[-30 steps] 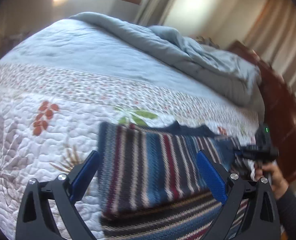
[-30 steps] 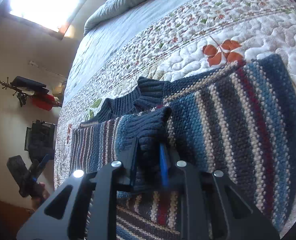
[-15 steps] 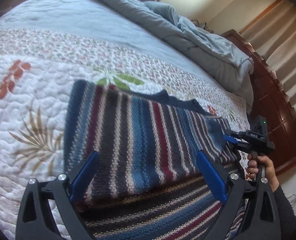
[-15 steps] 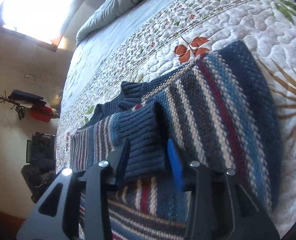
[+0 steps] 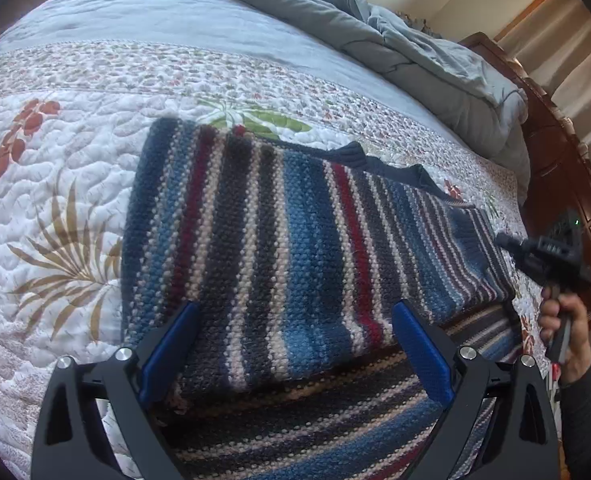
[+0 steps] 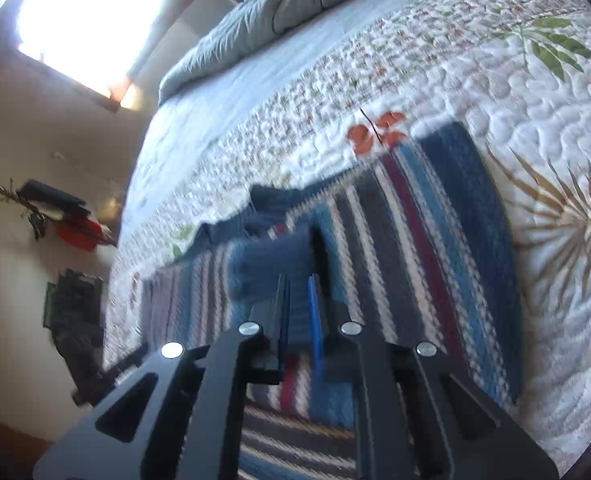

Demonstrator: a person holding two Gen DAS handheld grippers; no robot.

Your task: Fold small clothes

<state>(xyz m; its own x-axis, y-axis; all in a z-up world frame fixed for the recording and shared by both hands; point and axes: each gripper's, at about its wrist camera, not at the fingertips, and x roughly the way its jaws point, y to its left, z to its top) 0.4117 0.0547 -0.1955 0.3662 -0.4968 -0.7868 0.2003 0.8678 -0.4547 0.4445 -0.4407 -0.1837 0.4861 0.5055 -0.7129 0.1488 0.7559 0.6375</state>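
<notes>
1. Quilted floral bedspread (image 5: 75,168) covers the bed; a grey-blue duvet (image 5: 375,36) is bunched at the far end
2. Left wrist view: the striped knit sweater (image 5: 279,248) lies on the bedspread, one part doubled over another. Left gripper (image 5: 295,344) hovers over its near edge, fingers spread wide, holding nothing. Right gripper (image 5: 507,242) sits at the sweater's right end, hand (image 5: 563,332) on its handle
3. Right wrist view: right gripper (image 6: 298,312) shows its fingers drawn nearly together just beside the sweater's blue ribbed cuff (image 6: 267,268); motion blur prevents confirming a grip
</notes>
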